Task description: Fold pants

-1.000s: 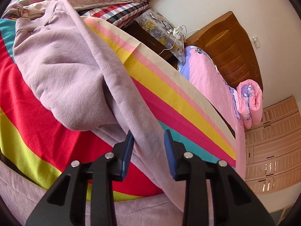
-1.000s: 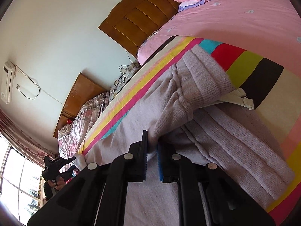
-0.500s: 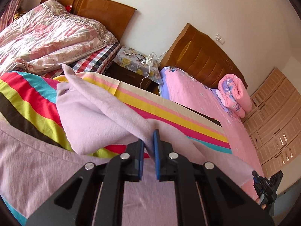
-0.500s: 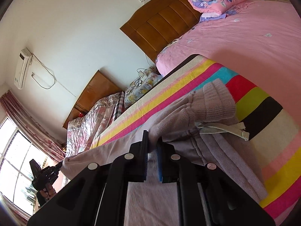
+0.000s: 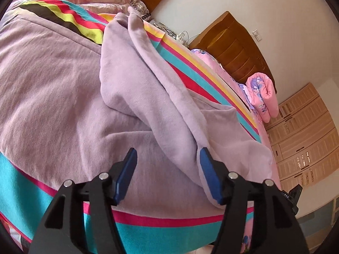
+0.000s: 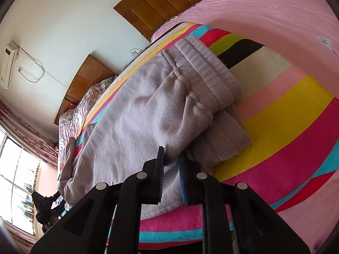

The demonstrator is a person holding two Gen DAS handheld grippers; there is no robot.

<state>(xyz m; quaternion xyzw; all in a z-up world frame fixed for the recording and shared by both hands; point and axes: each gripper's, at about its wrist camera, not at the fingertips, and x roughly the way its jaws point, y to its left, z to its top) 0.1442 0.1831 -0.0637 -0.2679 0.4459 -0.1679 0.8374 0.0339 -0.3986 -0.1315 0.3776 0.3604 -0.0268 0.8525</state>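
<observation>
Lilac fleece pants lie on a striped blanket. In the left wrist view one leg is folded over the other and lies loose in a ridge. My left gripper is open just above the cloth, its jaws astride the end of the ridge. In the right wrist view the pants show their ribbed waistband, doubled over. My right gripper has its jaws slightly apart with the waist end's cloth between them.
The striped blanket covers the near bed. A pink bed with a wooden headboard lies beyond, with a rolled pink quilt. A nightstand with cables stands between beds. Wardrobes are at the right.
My left gripper was open, shut on the pant leg, carried it over the other leg, and has opened and let go. My right gripper has lowered with the waist end and loosened.
</observation>
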